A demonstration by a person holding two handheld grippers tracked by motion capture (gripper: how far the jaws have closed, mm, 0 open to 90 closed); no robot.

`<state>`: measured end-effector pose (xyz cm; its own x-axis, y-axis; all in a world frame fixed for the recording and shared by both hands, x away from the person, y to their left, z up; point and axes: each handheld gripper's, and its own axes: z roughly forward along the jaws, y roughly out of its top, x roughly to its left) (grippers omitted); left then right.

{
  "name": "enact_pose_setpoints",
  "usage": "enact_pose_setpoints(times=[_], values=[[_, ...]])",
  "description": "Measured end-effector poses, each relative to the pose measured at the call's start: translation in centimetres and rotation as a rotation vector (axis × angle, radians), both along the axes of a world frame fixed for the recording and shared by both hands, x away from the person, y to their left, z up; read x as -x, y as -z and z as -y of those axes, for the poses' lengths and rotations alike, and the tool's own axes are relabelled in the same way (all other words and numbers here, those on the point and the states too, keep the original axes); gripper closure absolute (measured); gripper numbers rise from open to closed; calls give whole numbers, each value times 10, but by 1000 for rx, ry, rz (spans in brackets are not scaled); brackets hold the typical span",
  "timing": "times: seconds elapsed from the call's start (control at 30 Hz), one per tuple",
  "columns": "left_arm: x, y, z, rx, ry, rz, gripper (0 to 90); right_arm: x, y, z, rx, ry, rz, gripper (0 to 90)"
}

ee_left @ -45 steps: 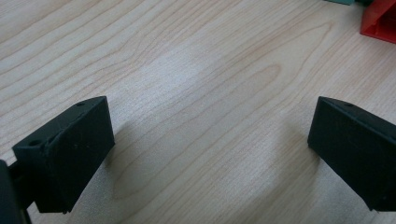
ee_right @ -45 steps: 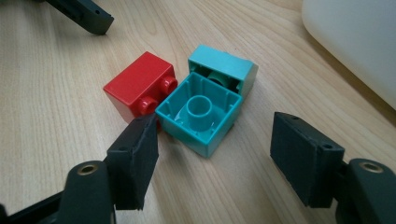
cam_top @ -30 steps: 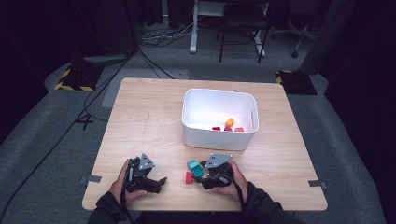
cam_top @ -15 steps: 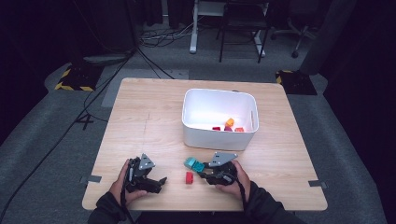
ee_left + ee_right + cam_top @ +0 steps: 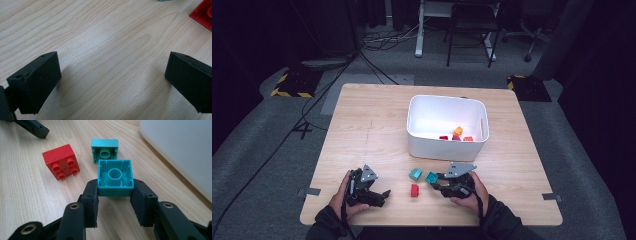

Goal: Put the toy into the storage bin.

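Near the left corner of the wooden table (image 5: 362, 130), left gripper (image 5: 384, 194) resting low in the hand, jaws spread wide and pinching nothing. Clearer from the left gripper view: two black fingers (image 5: 37, 80) far apart, bare wood grain between them, a corner of the red block (image 5: 203, 13) poking in at the far right edge.

Moving right along the near edge from the high view: red block (image 5: 414, 190) lying on the table between the two grippers, studs up in the right gripper view (image 5: 61, 161). Just beyond it, a lighter teal block (image 5: 415, 174), lying loose, hollow underside turned toward the right gripper's camera (image 5: 104, 151).

Next, the teal block (image 5: 431, 177), pinched at the tip of the right gripper (image 5: 435, 180). From above, little more than a teal speck against black jaws. Up close in the right gripper view, pads clamped on both side walls of the teal block (image 5: 115, 178), open underside facing the camera, round tube visible inside. Right gripper (image 5: 115, 195) jaws just closed on it; whether raised off the wood, cannot tell.

Farther back and right, white bin (image 5: 417, 135), with red and orange blocks (image 5: 457, 131) lying inside near its right wall, seen from the high view. In the right gripper view, merely a pale curved wall (image 5: 180, 152) at far right.
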<state>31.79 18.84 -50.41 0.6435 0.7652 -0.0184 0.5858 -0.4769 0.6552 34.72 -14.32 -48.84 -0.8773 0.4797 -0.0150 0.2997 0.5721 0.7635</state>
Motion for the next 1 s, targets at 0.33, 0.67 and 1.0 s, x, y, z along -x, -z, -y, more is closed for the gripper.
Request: enact_pose_setpoints(times=[0.33,0.67,1.0], values=[[0,0,0,2,-1,-2,6,1,-22,29,-48,51,33,593],[0,0,0,4,1,-5,6,2,-38,56,-73,101,74,593],[0,0,0,6,6,-6,5,1,-57,78,-115,152,109,593]])
